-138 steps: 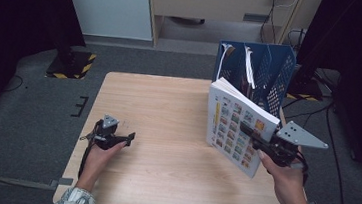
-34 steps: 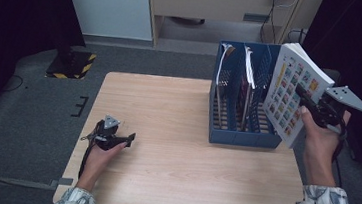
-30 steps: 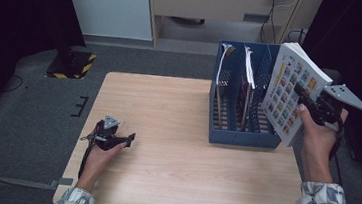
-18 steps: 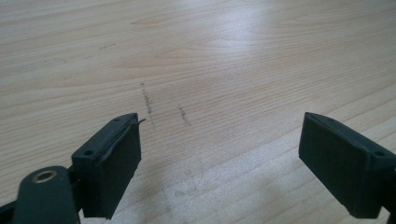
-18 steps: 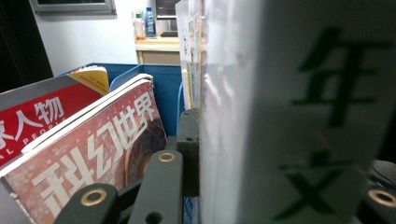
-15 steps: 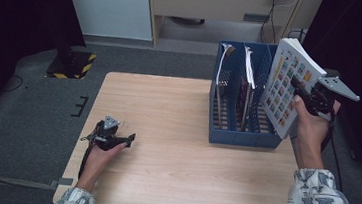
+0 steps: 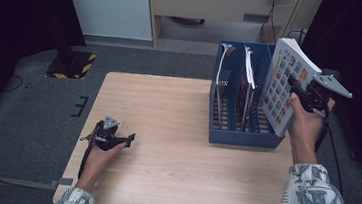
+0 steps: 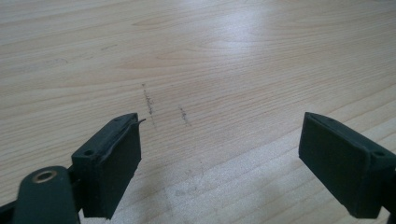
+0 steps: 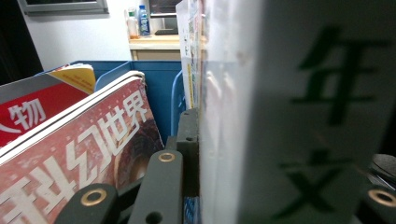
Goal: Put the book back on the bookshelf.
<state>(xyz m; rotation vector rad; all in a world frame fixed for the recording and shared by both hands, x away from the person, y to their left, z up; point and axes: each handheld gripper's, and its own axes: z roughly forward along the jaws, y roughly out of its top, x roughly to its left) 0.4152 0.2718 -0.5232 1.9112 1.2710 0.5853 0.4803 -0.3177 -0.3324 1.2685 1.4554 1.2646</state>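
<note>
white book (image 7: 285,82) pinched in right tongs (image 7: 296,88) above blue rack's (image 7: 238,137) right edge; left tongs (image 7: 128,138) spread.

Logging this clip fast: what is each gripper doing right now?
Left gripper: open, empty, resting on the light wooden table.
Right gripper: shut on the thick white book with colourful picture-grid cover.

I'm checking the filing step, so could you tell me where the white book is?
In the high view the white book is at the right, clamped in the right gripper, tilted over the blue rack's rightmost slot.
</note>
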